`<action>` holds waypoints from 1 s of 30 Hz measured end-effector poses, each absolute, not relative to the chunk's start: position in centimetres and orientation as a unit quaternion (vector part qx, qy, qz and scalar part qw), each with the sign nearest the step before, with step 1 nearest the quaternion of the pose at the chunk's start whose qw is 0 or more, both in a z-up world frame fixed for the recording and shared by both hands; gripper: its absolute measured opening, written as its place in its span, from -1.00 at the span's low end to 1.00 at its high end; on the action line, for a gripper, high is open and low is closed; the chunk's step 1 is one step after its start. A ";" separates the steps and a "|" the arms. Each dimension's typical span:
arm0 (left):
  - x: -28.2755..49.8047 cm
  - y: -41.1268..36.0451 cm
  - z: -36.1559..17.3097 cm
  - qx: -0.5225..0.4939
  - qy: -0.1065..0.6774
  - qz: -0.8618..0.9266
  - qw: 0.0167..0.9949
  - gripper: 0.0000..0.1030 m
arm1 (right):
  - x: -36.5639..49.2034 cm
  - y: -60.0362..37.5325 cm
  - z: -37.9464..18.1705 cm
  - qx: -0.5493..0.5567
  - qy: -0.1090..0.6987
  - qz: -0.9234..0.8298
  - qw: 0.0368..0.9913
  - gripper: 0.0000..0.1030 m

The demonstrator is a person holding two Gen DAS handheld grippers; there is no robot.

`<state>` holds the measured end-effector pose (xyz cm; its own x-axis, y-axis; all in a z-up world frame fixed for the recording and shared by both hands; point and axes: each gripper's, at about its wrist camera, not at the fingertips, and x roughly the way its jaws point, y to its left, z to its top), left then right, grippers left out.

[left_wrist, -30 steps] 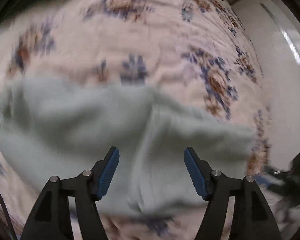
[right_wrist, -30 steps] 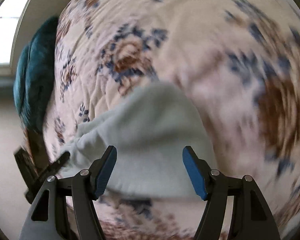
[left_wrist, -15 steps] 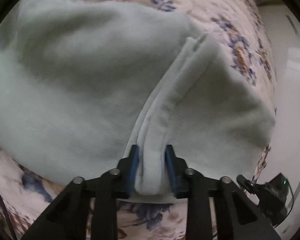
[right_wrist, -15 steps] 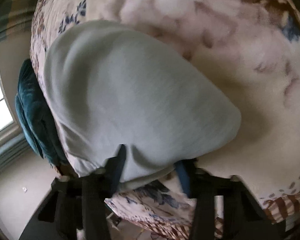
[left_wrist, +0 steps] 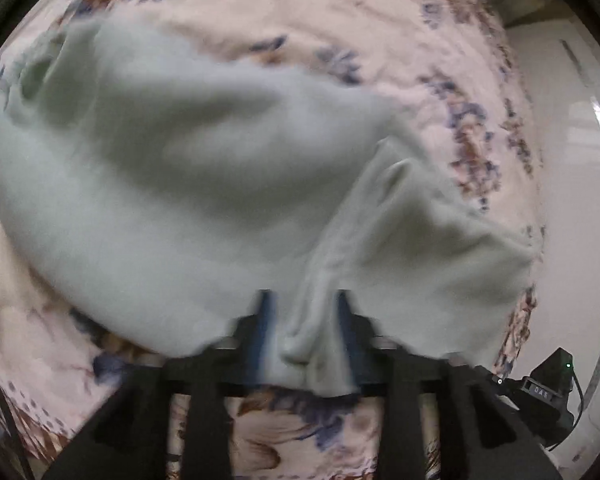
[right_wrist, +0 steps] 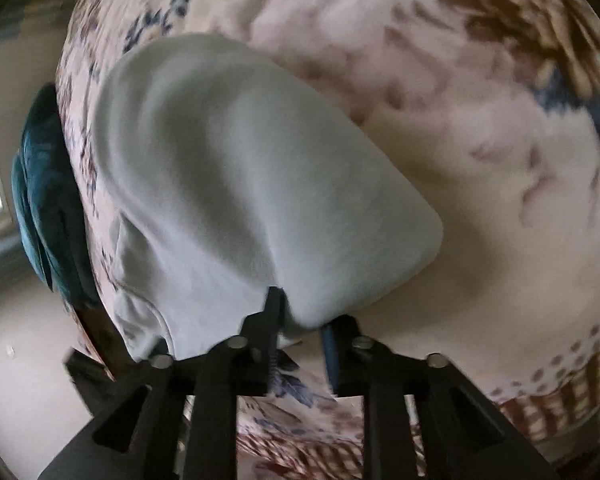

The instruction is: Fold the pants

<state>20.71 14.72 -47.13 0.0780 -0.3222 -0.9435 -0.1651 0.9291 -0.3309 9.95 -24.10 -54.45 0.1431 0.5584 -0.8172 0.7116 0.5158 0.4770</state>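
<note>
Both tongs, left tongs (left_wrist: 303, 320) and right tongs (right_wrist: 302, 320), opening around pants (left_wrist: 188, 184).

Pale green pants (left_wrist: 204, 184) lie spread over a floral bedspread (left_wrist: 400, 40), a bunched ridge of the fabric running down between the blue-padded fingers (left_wrist: 262, 320) of the left gripper (left_wrist: 303, 320), whose jaws are opening around the fold. A black device (left_wrist: 548, 384) with a green light sits at lower right.
</note>
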 end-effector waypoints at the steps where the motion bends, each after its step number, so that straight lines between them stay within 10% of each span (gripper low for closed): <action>1: 21.2 13.9 -46.4 -0.177 0.670 -0.071 0.717 0.22 | 10.2 -23.8 -54.0 0.482 0.657 -0.060 0.577 0.00; 8: 26.6 7.1 -49.5 -0.105 0.685 -0.112 0.712 0.47 | 11.1 -23.8 -48.7 0.408 0.645 -0.056 0.644 0.19; 12: 27.7 6.4 -50.9 -0.056 0.682 -0.101 0.722 -0.45 | 12.6 -25.6 -48.0 0.408 0.632 -0.073 0.655 0.19; 21: 27.8 8.6 -50.3 -0.046 0.667 -0.061 0.741 -0.47 | 17.6 -26.3 -48.0 0.385 0.611 -0.035 0.691 0.19; 28: 28.3 8.3 -51.3 -0.038 0.669 -0.060 0.740 -0.28 | 25.9 -24.7 -52.6 0.356 0.638 0.029 0.682 -0.99; 30: 28.2 8.5 -51.5 -0.043 0.673 -0.063 0.736 -0.25 | 26.6 -26.6 -54.3 0.388 0.633 0.013 0.669 -1.00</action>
<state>28.24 8.47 -51.52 0.0868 -0.1499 -0.9849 0.0353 0.9885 -0.1473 26.58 -26.59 -54.31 0.1976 0.5091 -0.8377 0.4749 0.6979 0.5361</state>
